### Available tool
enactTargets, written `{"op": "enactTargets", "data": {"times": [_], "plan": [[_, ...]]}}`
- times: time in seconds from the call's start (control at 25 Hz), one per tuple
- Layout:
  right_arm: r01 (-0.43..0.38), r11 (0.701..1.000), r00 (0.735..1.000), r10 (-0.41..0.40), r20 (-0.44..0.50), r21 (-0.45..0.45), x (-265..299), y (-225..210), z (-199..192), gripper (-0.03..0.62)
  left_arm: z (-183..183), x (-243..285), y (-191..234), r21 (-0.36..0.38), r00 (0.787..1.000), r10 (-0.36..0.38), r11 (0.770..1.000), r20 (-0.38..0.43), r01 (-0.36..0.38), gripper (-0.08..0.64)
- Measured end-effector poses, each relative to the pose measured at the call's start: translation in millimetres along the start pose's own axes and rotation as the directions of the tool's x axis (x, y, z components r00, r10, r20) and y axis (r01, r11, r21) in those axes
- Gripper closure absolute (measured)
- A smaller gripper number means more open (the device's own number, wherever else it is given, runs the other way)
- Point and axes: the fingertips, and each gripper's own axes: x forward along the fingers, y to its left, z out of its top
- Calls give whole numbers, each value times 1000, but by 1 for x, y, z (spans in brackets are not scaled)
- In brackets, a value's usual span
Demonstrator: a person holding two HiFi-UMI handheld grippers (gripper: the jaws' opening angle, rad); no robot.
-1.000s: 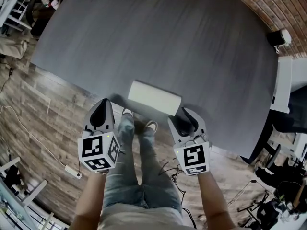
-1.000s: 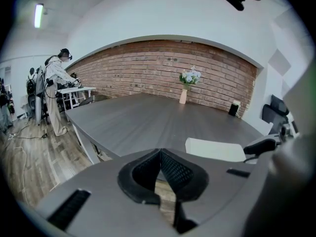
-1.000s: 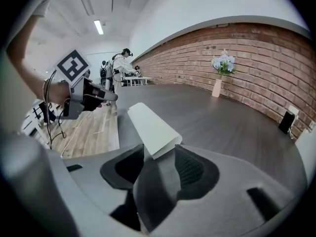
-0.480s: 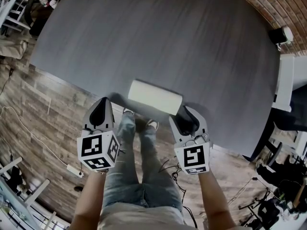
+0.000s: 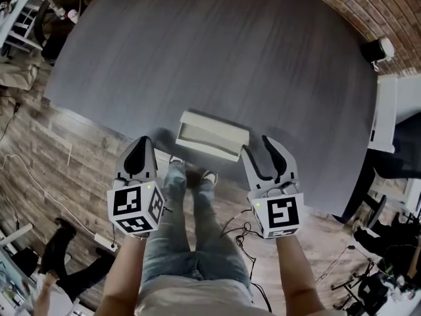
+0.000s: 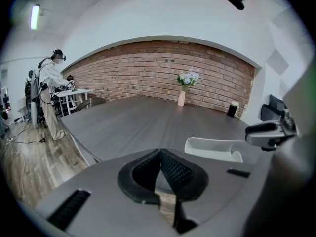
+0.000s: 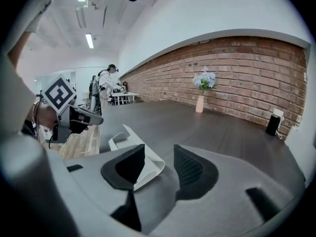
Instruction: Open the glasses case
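Lying open near the front edge of the grey counter (image 5: pixel 217 51), the white glasses case (image 5: pixel 212 135) is showing its lid raised. The right tool (image 5: pixel 264 147) is hovering just beside its right end, jaws apart. The left tool (image 5: pixel 140 145) is hanging at the counter's edge, jaws together. A brick wall (image 6: pixel 148 73) is closing off the room beyond a vase of flowers (image 6: pixel 183 89).

On table (image 5: pixel 263 64), glasses case (image 5: pixel 212 135) seemingly between left tool (image 5: pixel 141 143) and right tool (image 5: pixel 259 146).

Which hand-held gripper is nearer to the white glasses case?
Right. The right hand-held gripper sits open, close by the right end of the glasses case. The left hand-held gripper, shut, hangs farther off, past the case's left end.
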Motion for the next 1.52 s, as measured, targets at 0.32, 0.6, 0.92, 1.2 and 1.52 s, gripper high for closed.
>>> {"op": "enactTargets", "data": {"times": [0.32, 0.6, 0.92, 1.2, 1.52], "plan": [[43, 998, 999, -43, 22, 36, -7, -9, 14, 407, 23, -6, -1, 10, 999, -14, 1000, 32, 13, 554], [105, 983, 992, -114, 47, 152, -21, -26, 33, 439, 48, -15, -7, 27, 997, -40, 999, 63, 38, 555], [211, 935, 958, -255, 128, 287, -59, -57, 79, 512, 112, -20, -16, 59, 982, -91, 995, 167, 82, 555], [336, 872, 875, -429, 225, 357, -101, -88, 130, 570, 199, -23, -32, 103, 931, -176, 983, 319, 150, 555], [479, 775, 753, -604, 261, 412, -148, -120, 160, 589, 268, -29, -47, 143, 866, -292, 956, 406, 256, 554]]}}
